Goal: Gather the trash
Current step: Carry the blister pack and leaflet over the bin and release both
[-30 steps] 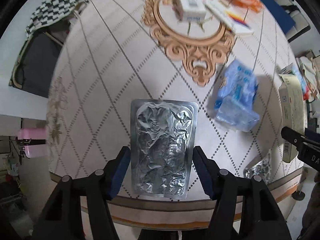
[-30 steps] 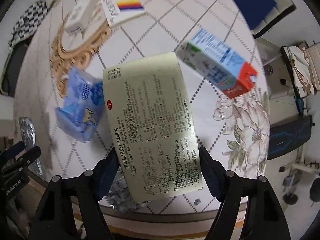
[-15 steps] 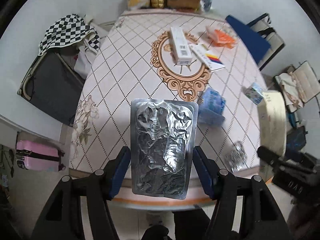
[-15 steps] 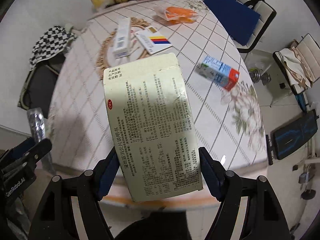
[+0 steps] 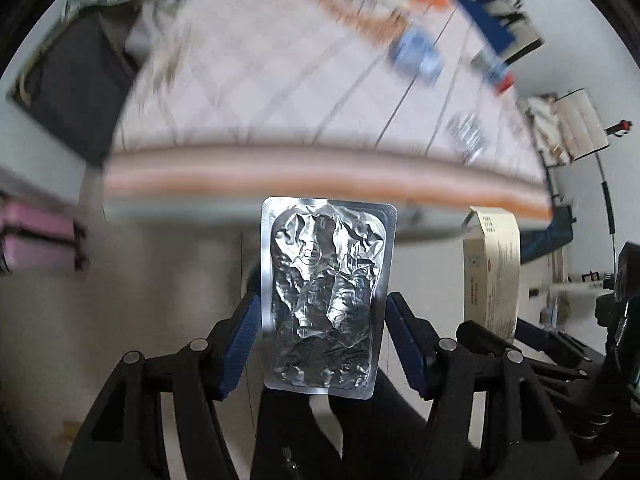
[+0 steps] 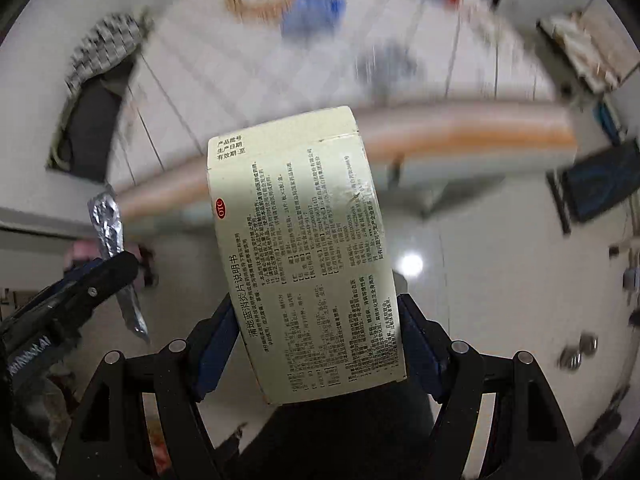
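My left gripper (image 5: 322, 332) is shut on a crumpled silver foil blister pack (image 5: 324, 292), held upright off the table's near edge, over the floor. My right gripper (image 6: 314, 332) is shut on a pale yellow medicine box (image 6: 304, 248) printed with black text. The box also shows at the right of the left wrist view (image 5: 494, 268). The foil pack shows edge-on at the left of the right wrist view (image 6: 110, 236). Both grippers sit side by side, lower than the tabletop.
The round patterned table (image 5: 280, 92) lies ahead, blurred, with a blue packet (image 5: 416, 54), a second foil pack (image 5: 466, 136) and a blue-red carton (image 5: 494, 70) on it. A pink case (image 5: 36, 232) stands at left. A dark mat (image 6: 600, 184) lies on the floor at right.
Both grippers have pulled back from above the table and dropped below its edge, each still holding its item. The view now shows floor under them.
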{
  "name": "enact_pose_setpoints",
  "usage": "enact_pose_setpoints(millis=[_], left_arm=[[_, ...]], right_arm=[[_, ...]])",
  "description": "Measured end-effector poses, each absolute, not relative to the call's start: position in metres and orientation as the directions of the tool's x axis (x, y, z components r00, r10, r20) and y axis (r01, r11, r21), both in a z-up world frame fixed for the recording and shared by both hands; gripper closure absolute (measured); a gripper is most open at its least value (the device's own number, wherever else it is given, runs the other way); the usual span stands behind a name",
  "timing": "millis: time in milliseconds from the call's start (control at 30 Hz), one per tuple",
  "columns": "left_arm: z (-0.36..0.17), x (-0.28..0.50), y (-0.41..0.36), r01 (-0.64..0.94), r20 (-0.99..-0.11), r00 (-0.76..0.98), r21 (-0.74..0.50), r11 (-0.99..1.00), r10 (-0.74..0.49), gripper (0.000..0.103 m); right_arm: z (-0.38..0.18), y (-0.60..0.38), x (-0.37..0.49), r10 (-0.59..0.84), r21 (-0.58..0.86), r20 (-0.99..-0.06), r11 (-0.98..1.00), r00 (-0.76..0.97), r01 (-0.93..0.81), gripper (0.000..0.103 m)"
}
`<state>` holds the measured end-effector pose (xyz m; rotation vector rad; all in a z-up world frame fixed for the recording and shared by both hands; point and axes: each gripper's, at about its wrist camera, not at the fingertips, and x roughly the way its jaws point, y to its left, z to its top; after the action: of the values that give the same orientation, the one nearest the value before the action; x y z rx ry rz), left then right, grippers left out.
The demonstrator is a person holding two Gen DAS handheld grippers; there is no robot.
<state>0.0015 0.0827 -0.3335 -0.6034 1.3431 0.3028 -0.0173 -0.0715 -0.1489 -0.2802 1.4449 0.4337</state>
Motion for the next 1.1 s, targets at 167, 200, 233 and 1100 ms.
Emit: enact_pose_setpoints(millis=[167, 200, 233, 1100], left_arm=[[-0.441, -0.02, 0.086, -0.623, -0.967, 0.115, -0.248, 0.742, -0.226, 0.042], [-0.464, -0.022, 0.087, -0.636, -0.965, 0.104, -0.252, 0.729, -0.243, 0.042], [-0.493, -0.024, 0.089, -0.654, -0.962, 0.084, -0.25, 0.714, -0.261, 0.042], [-0.654, -0.048, 0.092, -0.675, -0.999, 0.001, -0.035, 0.737, -0.047, 0.005]], right_arm=[[-0.248, -0.095, -0.035, 0.07, 0.101, -0.993, 0.915, -0.092, -0.391, 0.025], [-0.27, -0.099, -0.035, 0.067, 0.109, -0.99, 0.919, -0.12, -0.379, 0.025], [-0.286, -0.101, -0.035, 0.07, 0.117, -0.988, 0.922, -0.138, -0.37, 0.025], [-0.569, -0.106, -0.007, 0.05, 0.151, -0.976, 0.855, -0.211, -0.497, 0.0]])
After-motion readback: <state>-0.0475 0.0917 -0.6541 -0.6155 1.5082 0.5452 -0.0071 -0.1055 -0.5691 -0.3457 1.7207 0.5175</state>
